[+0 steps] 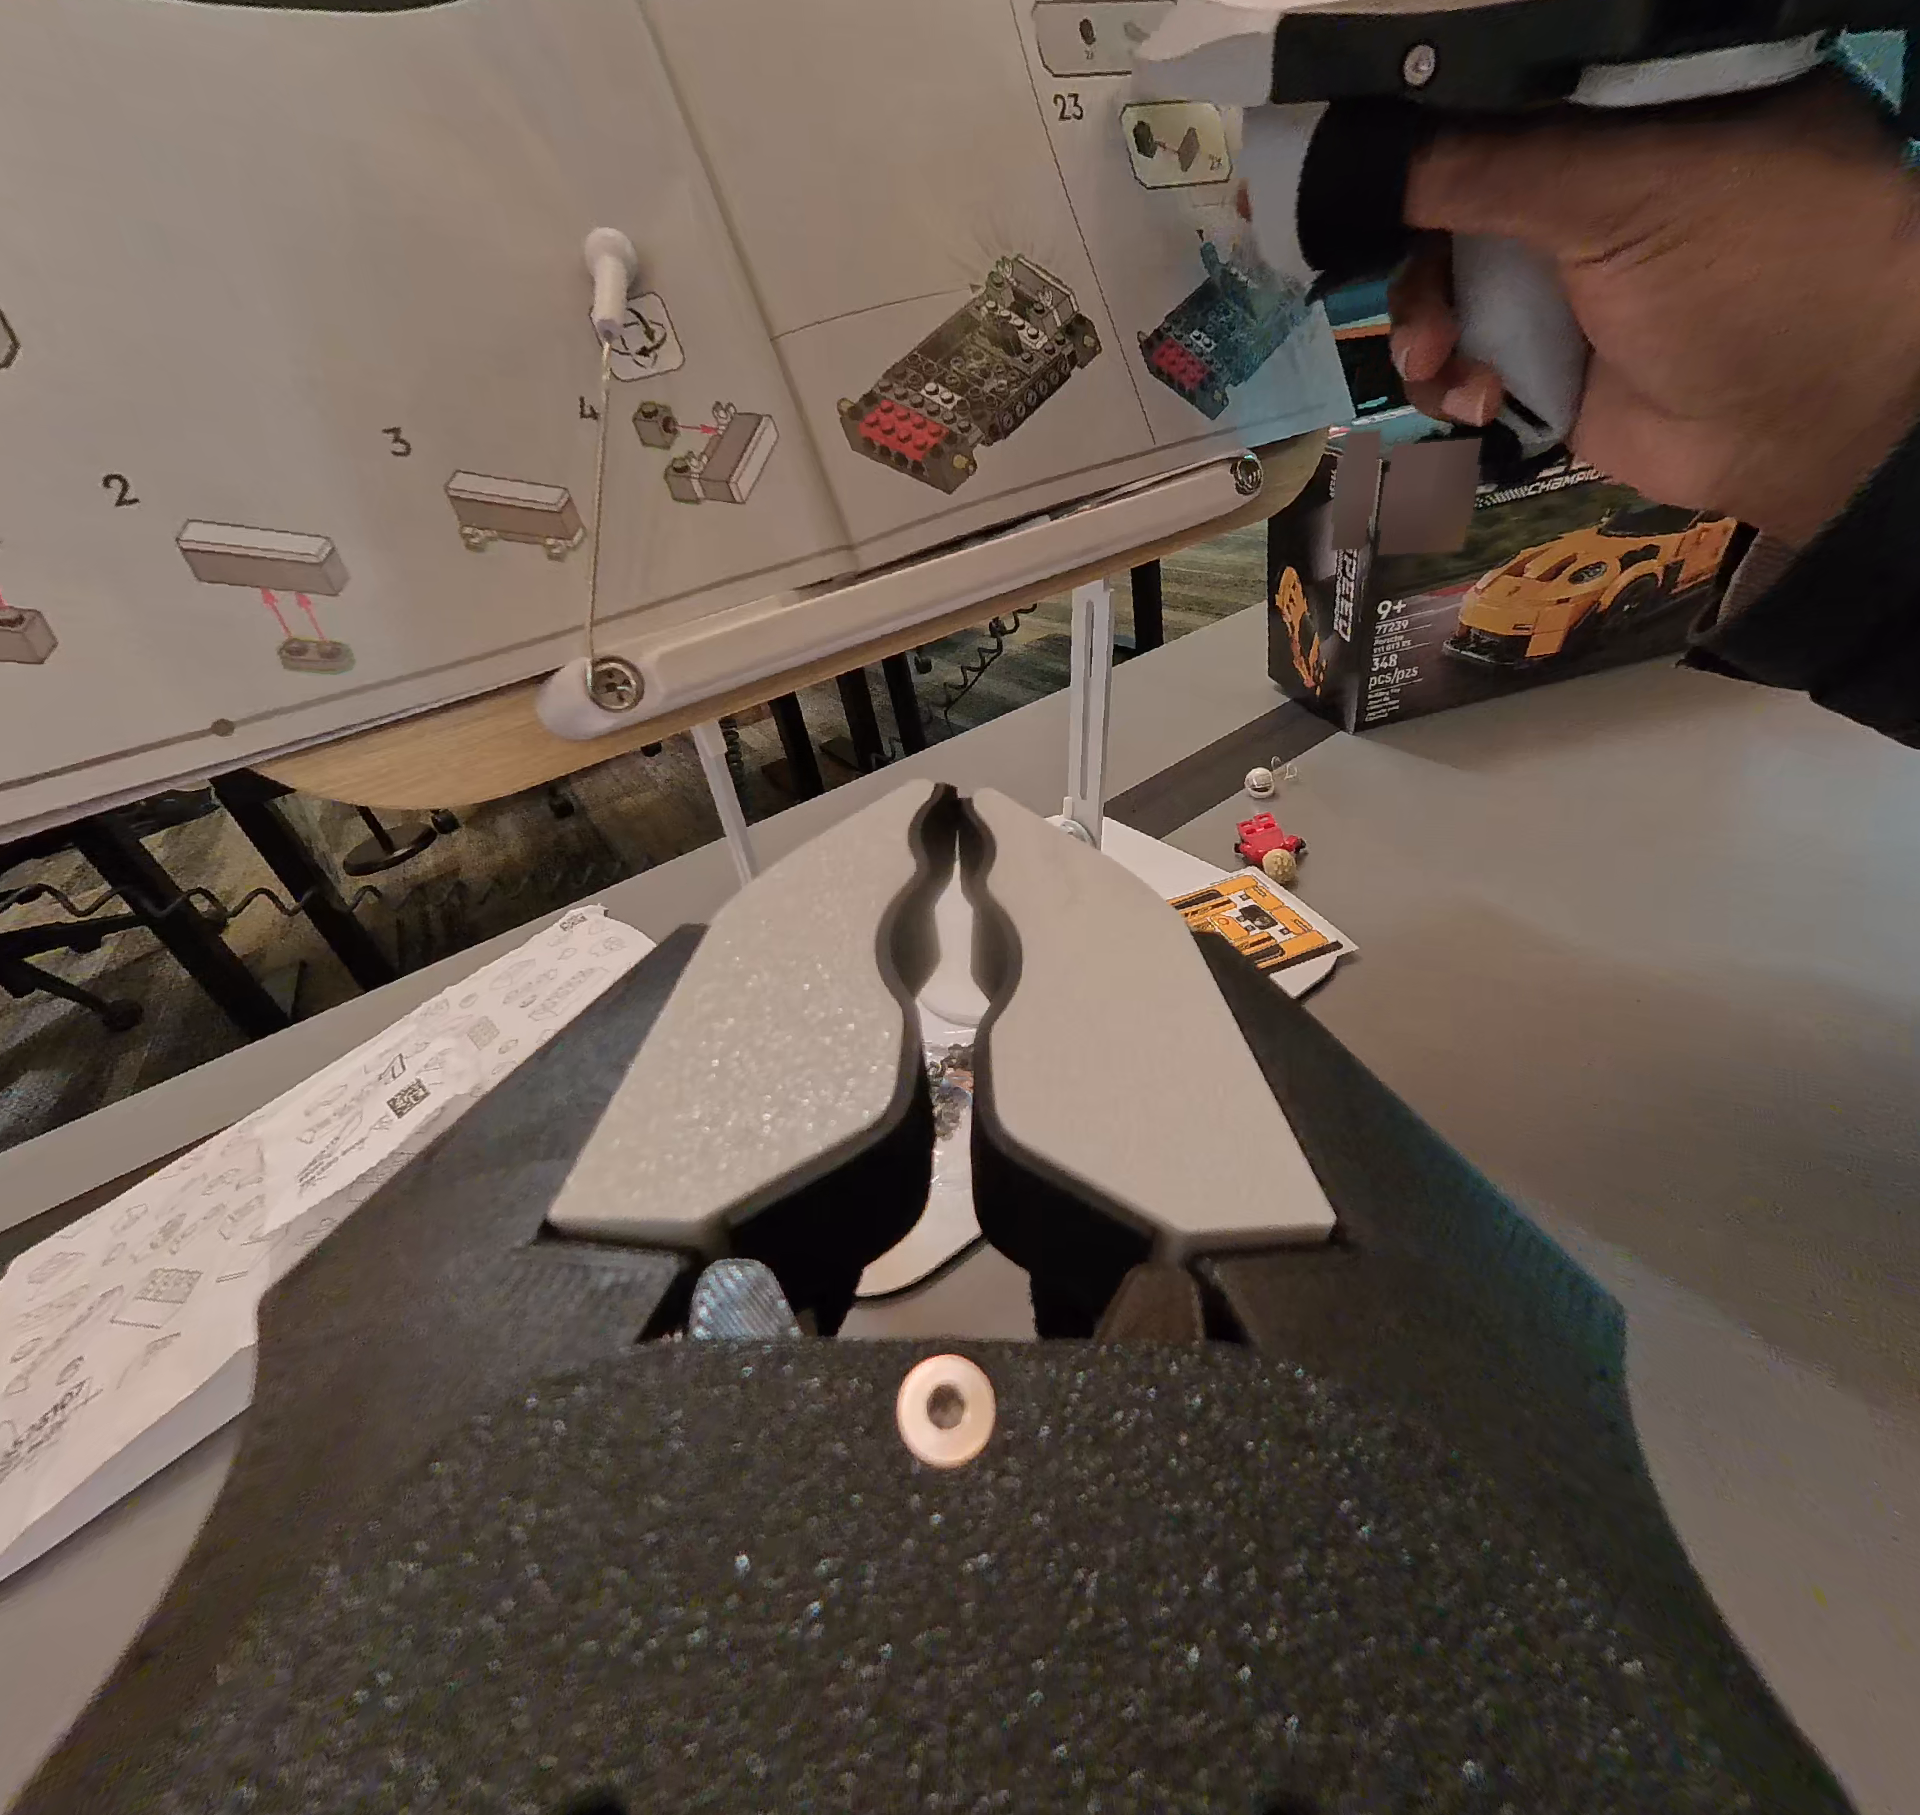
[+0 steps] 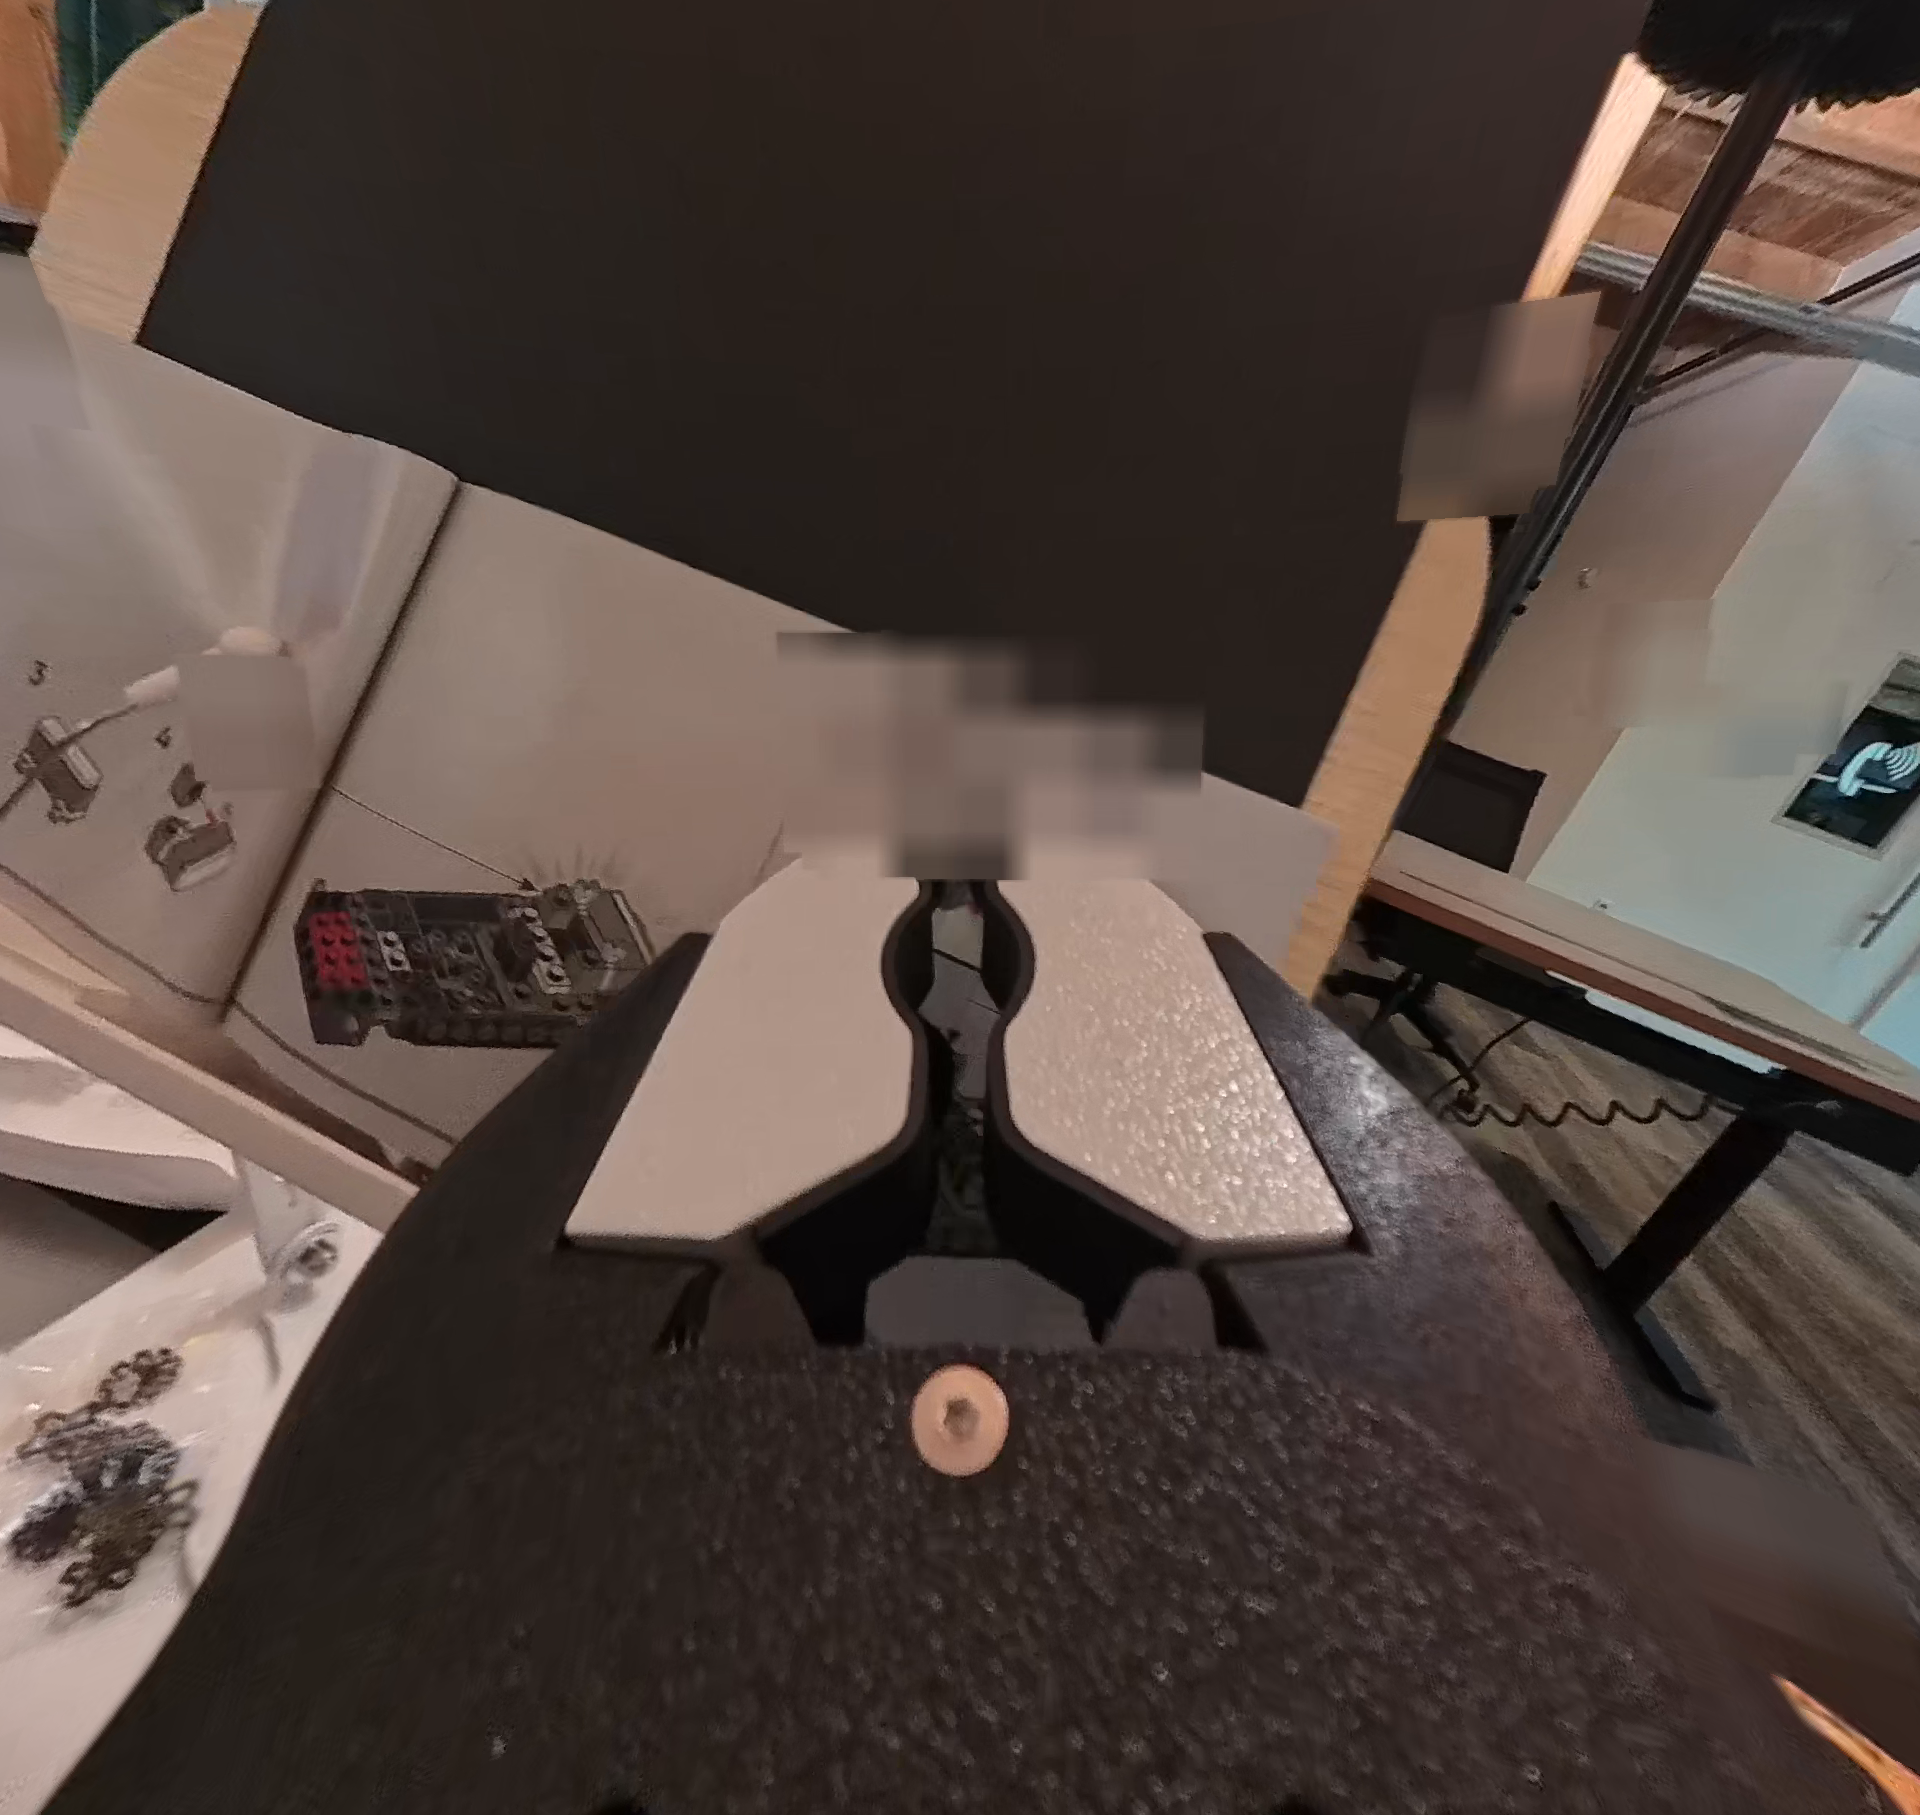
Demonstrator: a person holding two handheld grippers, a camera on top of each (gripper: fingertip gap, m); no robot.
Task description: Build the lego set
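The left gripper is hovering with fingertips touching, empty; a sticker sheet and loose bricks are lying just beyond it to the right. The right gripper is showing a narrow gap at its tips, facing the open booklet.

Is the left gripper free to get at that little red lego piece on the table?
Probably yes: the left gripper holds nothing, and the table between it and the red lego piece looks bare.

open office, grey table, height-adjustable desk, wood-look floor
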